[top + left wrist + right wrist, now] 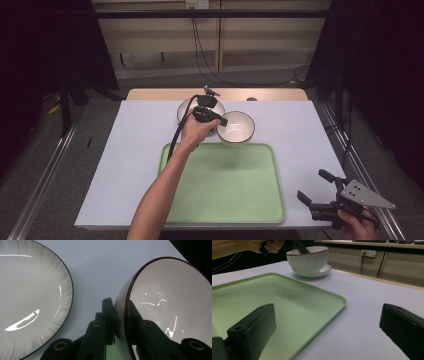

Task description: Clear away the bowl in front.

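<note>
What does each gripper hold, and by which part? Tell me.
The left gripper is shut on the bowl, clamping its rim with one jaw inside and one outside. The right gripper is open and holds nothing.

Readable text: none.
Bowl gripped in the jaws: plain white, dark rim, no lettering or mark.
Plate beside the jaws: unmarked.
Tray: plain green, no label.
Desk: no signs or numbers.
</note>
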A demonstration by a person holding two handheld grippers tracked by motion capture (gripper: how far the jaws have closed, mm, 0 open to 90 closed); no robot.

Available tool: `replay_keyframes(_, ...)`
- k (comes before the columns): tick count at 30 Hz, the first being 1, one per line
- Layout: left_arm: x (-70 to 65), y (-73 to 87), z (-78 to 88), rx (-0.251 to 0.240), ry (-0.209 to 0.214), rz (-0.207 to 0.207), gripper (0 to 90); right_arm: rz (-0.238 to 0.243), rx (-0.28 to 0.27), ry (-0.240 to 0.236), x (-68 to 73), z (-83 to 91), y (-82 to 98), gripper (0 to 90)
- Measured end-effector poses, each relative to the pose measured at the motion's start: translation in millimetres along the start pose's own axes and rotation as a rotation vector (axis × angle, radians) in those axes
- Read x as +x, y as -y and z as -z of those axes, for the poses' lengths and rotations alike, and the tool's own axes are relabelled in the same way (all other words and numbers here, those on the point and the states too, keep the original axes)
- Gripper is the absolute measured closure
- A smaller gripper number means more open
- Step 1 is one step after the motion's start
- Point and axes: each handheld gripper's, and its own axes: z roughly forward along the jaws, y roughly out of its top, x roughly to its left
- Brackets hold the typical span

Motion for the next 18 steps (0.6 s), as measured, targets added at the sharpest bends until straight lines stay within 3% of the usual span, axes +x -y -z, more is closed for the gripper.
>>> replay_keyframes(3,-4.6,-0.4,-1.4,-0.009,0.019,0.014,82.0,-0.001,-0.003,0.002,-0.4,0.0,0.2,0.3)
replay_keyframes(11,-15.4,-4.0,-5.5,0.012,0.018,-0.011,82.1,0.000,-0.004,-0.002,0.1,-0.1,0.0,0.3)
replay_keyframes(18,-25.2,-6.0,-21.3,0.045,0.031,-0.013,82.1,0.001,0.003,0.000,-0.1,-0.3,0.3,0.3)
